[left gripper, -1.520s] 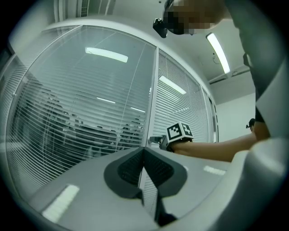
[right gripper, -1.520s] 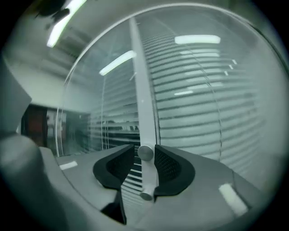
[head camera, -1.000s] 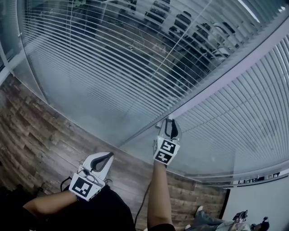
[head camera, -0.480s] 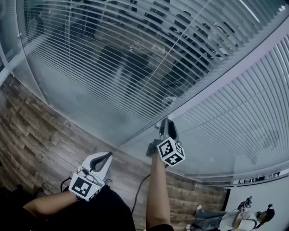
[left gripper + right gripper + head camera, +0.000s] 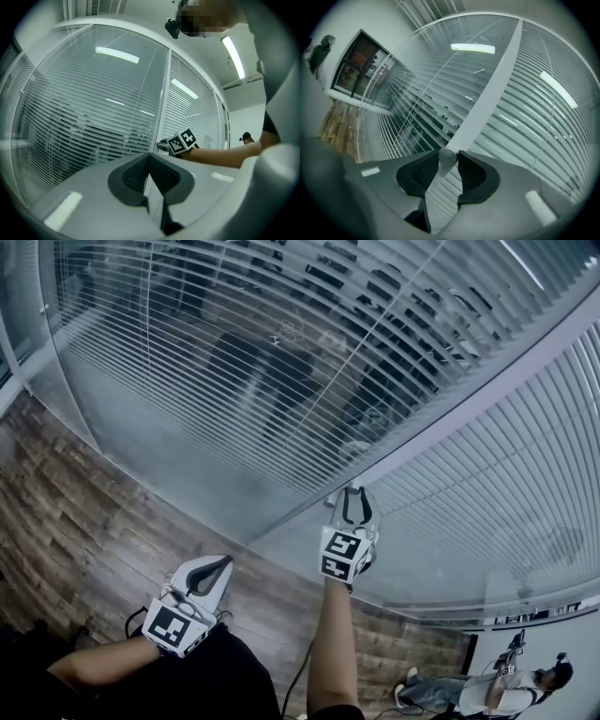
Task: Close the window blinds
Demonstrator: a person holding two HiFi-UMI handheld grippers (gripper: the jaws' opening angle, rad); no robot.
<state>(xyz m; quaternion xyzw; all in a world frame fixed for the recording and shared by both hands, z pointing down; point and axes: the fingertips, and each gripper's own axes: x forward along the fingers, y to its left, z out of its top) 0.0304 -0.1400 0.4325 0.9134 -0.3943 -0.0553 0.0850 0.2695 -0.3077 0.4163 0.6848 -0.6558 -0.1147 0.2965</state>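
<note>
— Right gripper (image 5: 354,498) pinches the knob (image 5: 447,157) on the far frame (image 5: 492,84), jaws just easing wider.
— Left gripper (image 5: 150,158) hovers near, jaws together; blinds (image 5: 234,381) far ahead, left slats see-through.

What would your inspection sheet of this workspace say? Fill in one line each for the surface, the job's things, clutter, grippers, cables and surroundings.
Surface: wood-plank floor below the glass wall; no table.
Job's things: left blinds, slats part open, dark room showing through; right blinds, slats closed; knob on the frame post between them.
Clutter: nothing seen.
Grippers: right gripper has the knob between its pads, and its jaws have just been opening a little; left gripper shut, empty, held low away from the glass.
Cables: thin dark cable hanging beside the right forearm.
Surroundings: another person by the white wall, lower right.
</note>
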